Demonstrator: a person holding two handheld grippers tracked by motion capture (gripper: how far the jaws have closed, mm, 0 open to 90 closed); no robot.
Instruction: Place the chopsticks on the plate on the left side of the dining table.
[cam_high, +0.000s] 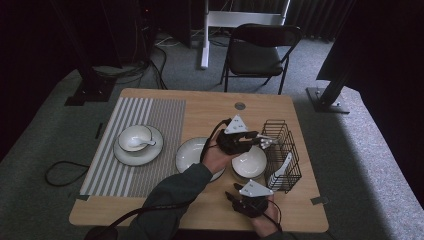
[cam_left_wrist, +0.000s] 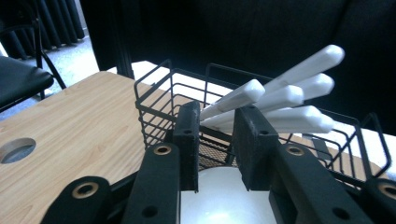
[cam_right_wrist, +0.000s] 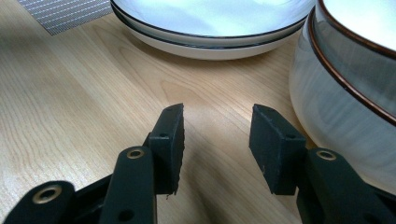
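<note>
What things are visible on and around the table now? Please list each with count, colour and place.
Table: one, light wood, centre of the high view.
Placemat: one, grey striped, left part of the table.
Plate with bowl and spoon: one set, white, on the placemat.
Stacked plates: at least two, white with a dark rim, middle of the table.
Bowls: stacked, white inside, beside the basket.
Wire basket: one, black, right part of the table.
Spoons: several, white, handles sticking out of the basket.
Folding chair: one, black, behind the table.
Left gripper: black, jaws at the spoon handles.
Right gripper: black, jaws open above the wood.
</note>
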